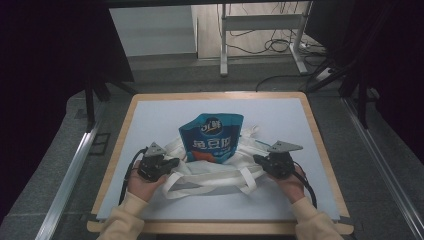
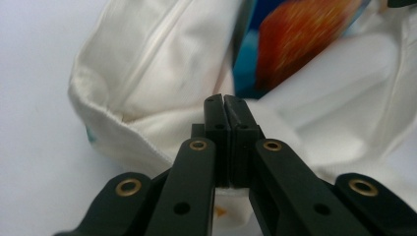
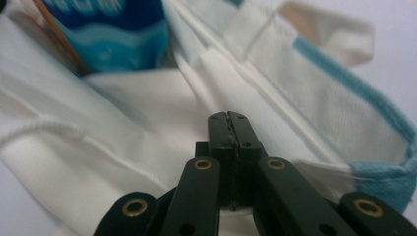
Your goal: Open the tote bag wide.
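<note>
Inside tote bag (image 1: 220, 172): snack pouch (image 1: 214, 137) base hidden.

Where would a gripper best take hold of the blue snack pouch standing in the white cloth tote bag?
Probably by the flat top edge of the blue snack pouch, coming from above. That edge stands clear above the white cloth tote bag, whereas its lower half sits among folds. The left gripper and right gripper flank it, jaws together at the cloth.
</note>
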